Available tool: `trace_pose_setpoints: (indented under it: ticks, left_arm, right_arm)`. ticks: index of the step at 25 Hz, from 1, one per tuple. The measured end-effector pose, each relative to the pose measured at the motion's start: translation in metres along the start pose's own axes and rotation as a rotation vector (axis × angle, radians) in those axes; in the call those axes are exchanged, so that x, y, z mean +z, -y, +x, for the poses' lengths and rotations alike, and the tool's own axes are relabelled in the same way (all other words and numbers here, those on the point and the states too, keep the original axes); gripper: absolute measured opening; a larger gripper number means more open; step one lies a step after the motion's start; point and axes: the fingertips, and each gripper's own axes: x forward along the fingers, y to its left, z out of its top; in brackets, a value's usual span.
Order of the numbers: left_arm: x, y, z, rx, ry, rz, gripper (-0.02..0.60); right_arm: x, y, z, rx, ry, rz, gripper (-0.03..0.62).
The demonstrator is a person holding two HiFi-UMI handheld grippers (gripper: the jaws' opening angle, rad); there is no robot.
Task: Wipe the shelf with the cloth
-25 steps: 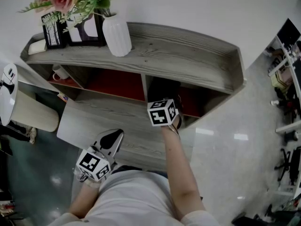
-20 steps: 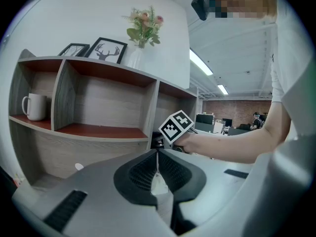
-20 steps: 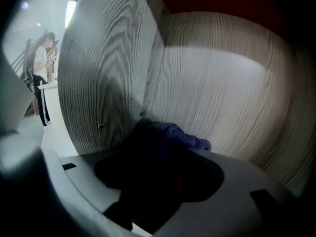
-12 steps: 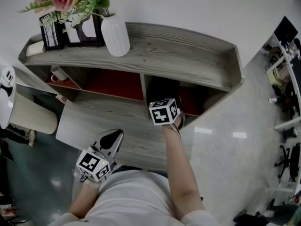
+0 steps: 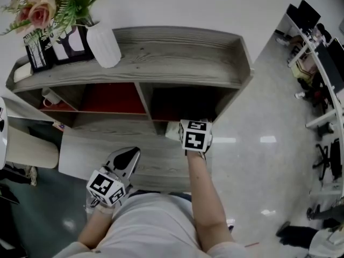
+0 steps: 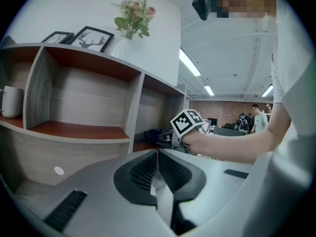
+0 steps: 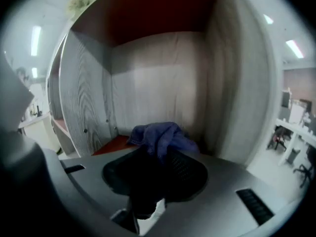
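The grey wooden shelf point(image 5: 177, 52) has two red-floored compartments under its top board. My right gripper point(image 5: 195, 135) is just in front of the right compartment point(image 5: 183, 104). In the right gripper view, its jaws point(image 7: 157, 154) have just been closing and now pinch a bunched blue cloth point(image 7: 163, 132). The cloth sticks out toward the compartment's back wall and is hidden in the head view. My left gripper point(image 5: 129, 156) hangs lower left over the grey desk, its jaws point(image 6: 157, 153) shut with nothing between them. The left gripper view shows the right gripper's marker cube point(image 6: 186, 123) at the compartment's mouth.
A white vase point(image 5: 104, 46) with flowers and picture frames point(image 5: 54, 44) stand on the top board's left end. A white mug point(image 6: 11, 101) sits in the left compartment. A pale seat point(image 5: 27, 147) is at far left. Desks and office chairs point(image 5: 322, 52) line the right, beyond shiny floor.
My right gripper has drawn back a little from the right compartment's mouth and rolled. The head view has swung, so the shelf sits further left. The left gripper has barely shifted.
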Motion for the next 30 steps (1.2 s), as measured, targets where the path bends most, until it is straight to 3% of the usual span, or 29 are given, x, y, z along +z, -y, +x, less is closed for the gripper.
trace_pose_setpoints:
  ticks: [10,20,30]
  left_arm:
    - [-0.001,0.041,0.033,-0.151,-0.025,0.042,0.018]
    - [-0.003,0.05,0.04,-0.184,-0.034,0.045,0.018]
    - [0.002,0.052,0.046,-0.185,-0.027,0.042,0.018]
  right_arm:
    - [-0.024,0.055,-0.046,-0.052,0.116,0.473,0.112]
    - [-0.03,0.075,-0.061,0.093,0.332,1.044,0.107]
    - [0.001,0.082,-0.084,0.229,0.529,1.335,0.095]
